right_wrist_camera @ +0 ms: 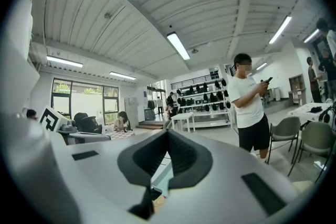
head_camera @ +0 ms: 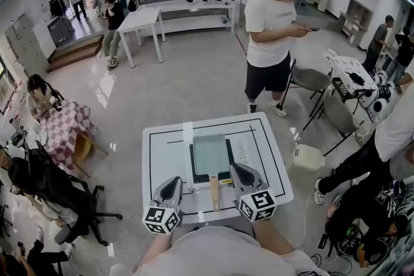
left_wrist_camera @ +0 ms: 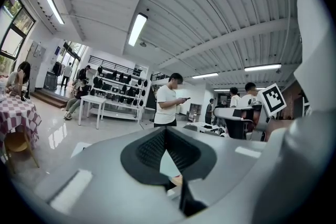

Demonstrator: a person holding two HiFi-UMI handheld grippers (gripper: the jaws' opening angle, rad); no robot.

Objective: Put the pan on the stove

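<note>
One surface (head_camera: pixel 277 171) carries one stove (head_camera: pixel 192 165) and one pan (head_camera: pixel 211 153) with a single wooden handle (head_camera: pixel 215 194), all at its middle. Two grippers hang over its near edge, the left hand-held gripper (head_camera: pixel 173 180) and the right hand-held gripper (head_camera: pixel 237 167). Each bears one marker cube, two in all: the left cube (head_camera: pixel 162 219) and the right cube (head_camera: pixel 257 205). Beyond the far edge stands one person in a white shirt (head_camera: pixel 272 29), with two grey chairs past the right edge: the farther chair (head_camera: pixel 312 79) and the nearer chair (head_camera: pixel 339 114).
</note>
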